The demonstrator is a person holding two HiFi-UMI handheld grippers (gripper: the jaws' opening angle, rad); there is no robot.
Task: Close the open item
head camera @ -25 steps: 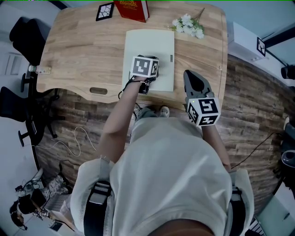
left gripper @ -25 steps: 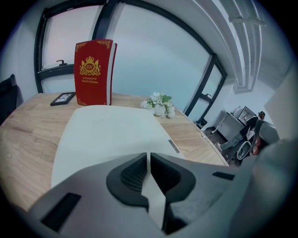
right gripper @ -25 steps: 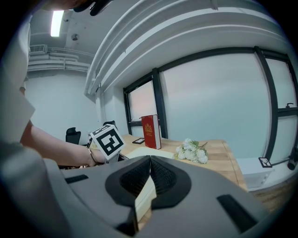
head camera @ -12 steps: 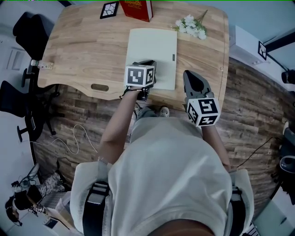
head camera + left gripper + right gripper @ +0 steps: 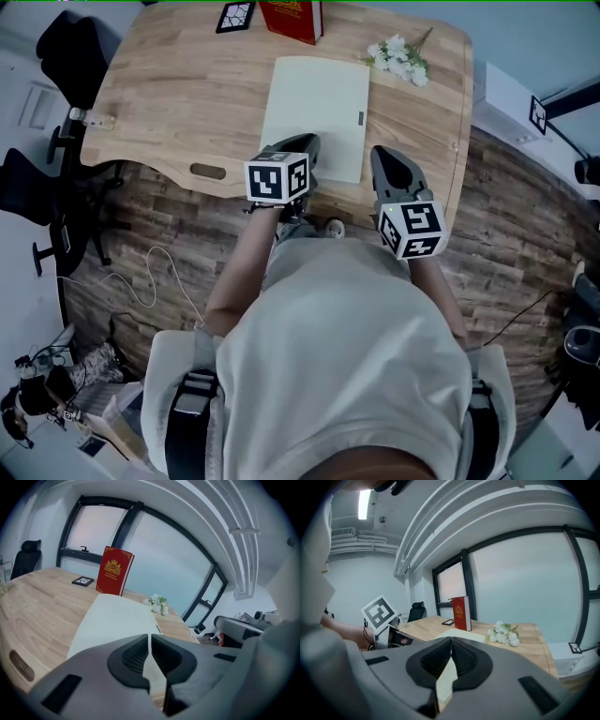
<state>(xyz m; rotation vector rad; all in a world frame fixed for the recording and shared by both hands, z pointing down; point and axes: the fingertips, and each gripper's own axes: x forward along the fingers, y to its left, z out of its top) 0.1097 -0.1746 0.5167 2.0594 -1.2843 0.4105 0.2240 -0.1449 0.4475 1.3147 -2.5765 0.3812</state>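
The cream notebook point(image 5: 317, 112) lies flat on the wooden table point(image 5: 178, 94) just ahead of my left gripper point(image 5: 305, 142), its cover looking fully down. The jaws stand almost together with nothing between them, over its near left corner; I cannot tell whether they touch it. My right gripper point(image 5: 382, 150) hovers just right of the near edge, jaws together and empty. The risk I see: dragging my left tips could catch the cover's edge and lift it, or shove the notebook toward the red book point(image 5: 292, 17) and white flowers point(image 5: 401, 58) beyond. Its long axis runs away from my jaws; the clasp edge faces my right gripper's side.
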